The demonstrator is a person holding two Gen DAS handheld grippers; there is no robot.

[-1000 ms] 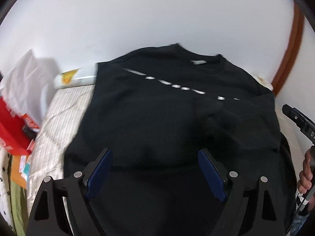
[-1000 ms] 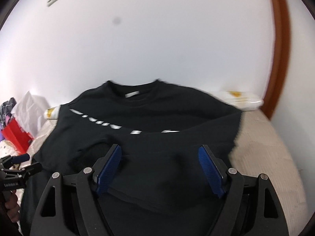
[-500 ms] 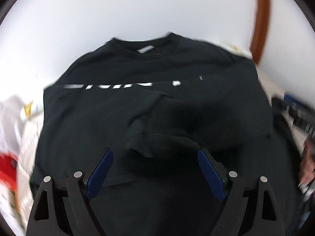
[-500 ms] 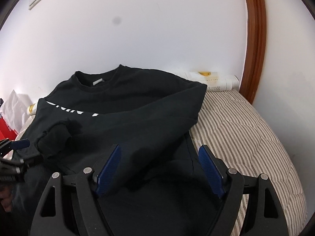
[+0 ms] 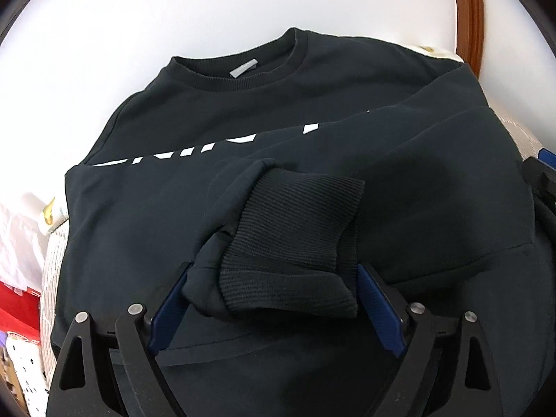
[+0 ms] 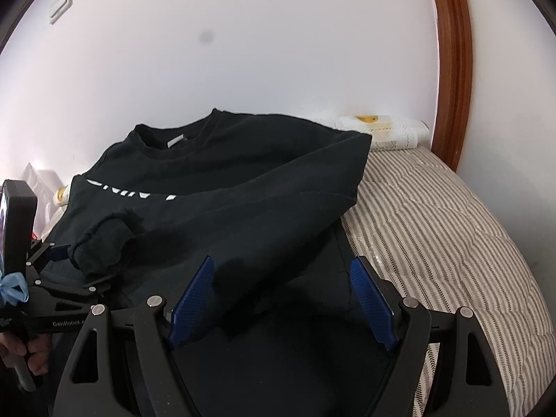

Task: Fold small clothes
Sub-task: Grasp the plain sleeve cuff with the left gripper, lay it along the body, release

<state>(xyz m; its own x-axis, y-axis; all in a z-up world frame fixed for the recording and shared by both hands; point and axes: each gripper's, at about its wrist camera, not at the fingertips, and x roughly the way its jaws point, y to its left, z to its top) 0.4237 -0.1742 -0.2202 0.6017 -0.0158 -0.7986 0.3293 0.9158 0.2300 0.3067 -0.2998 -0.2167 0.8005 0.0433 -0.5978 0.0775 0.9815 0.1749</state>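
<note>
Two tools are over the bed, both released. My left tool (image 5: 272, 299) is spreading its jaws, with the ribbed cuff (image 5: 295, 229) of the black sweatshirt (image 5: 215, 111) between its blue pads. My right tool (image 6: 281, 299) gapes over a folded sleeve (image 6: 278, 208). The sweatshirt lies flat ahead of both, collar farthest away, on the striped mattress (image 6: 434, 215).

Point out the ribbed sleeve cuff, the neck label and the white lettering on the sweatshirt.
ribbed sleeve cuff (image 5: 295, 229), left wrist view, middle of the ribbing.
neck label (image 5: 243, 68), left wrist view, centre of the grey tab.
white lettering (image 5: 194, 154), left wrist view, on a visible letter top.
</note>
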